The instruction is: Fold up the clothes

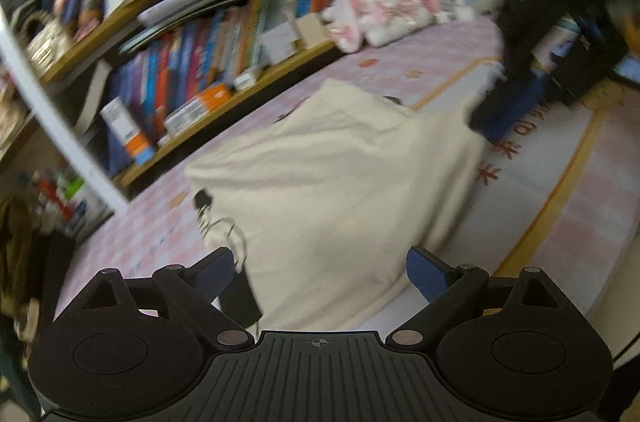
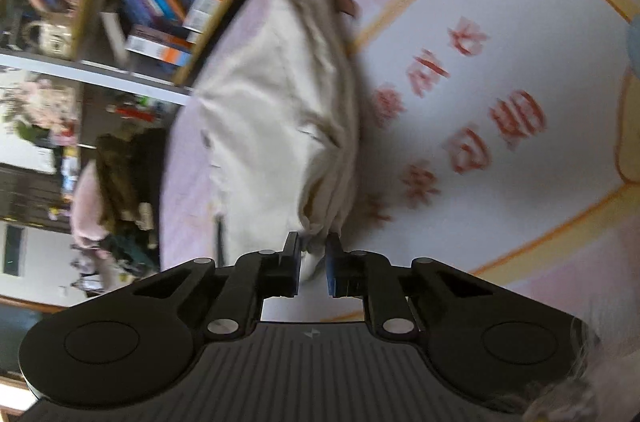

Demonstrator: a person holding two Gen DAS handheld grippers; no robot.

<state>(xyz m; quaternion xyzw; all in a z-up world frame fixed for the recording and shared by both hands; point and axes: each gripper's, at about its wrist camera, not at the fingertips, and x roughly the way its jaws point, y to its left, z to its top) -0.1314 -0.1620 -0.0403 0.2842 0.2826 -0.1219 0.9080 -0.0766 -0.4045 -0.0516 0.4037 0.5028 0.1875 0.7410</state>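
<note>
Left tongs: black two-finger gripper with blue pads (image 1: pixel 320 272), nearest the lens in the left wrist view, jaws spread wide, nothing pinched between them.
Left pads: blue fingertips (image 1: pixel 426 272) sit low over the near edge of the cloth; contact hard to judge.
Right tongs: second black gripper with blue pads (image 2: pixel 313 258), jaws nearly together, clamped on a bunched corner of the cloth.
Task garment: cream soft fabric garment (image 1: pixel 336 182), lying partly folded on the mat straight ahead of the left tongs; in the right wrist view the same cloth (image 2: pixel 280 94) runs away from the closed jaws as a gathered ridge.
Garment detail: thin dark cord and black tag (image 1: pixel 240 292) at the near left corner, just beside the left finger; what it is, unclear.
Surface: pink-and-white checked mat with yellow border and red characters (image 2: pixel 500 62), under the garment, spreading right of the right tongs; characters blurred, unreadable.
Background left: wooden bookshelf packed with coloured books (image 1: pixel 192 62), beyond the garment; titles smeared by motion blur.
Soft toy: white-and-pink plush (image 1: pixel 380 8) on the mat, far side, well apart from the tongs.
Right gripper from afar: dark blurred shape (image 1: pixel 520 78) at the garment's far right corner in the left wrist view, cut off by the frame edge.
Clutter: heap of pink and brown clothing (image 2: pixel 108 190) off the mat's left edge, blurred.
</note>
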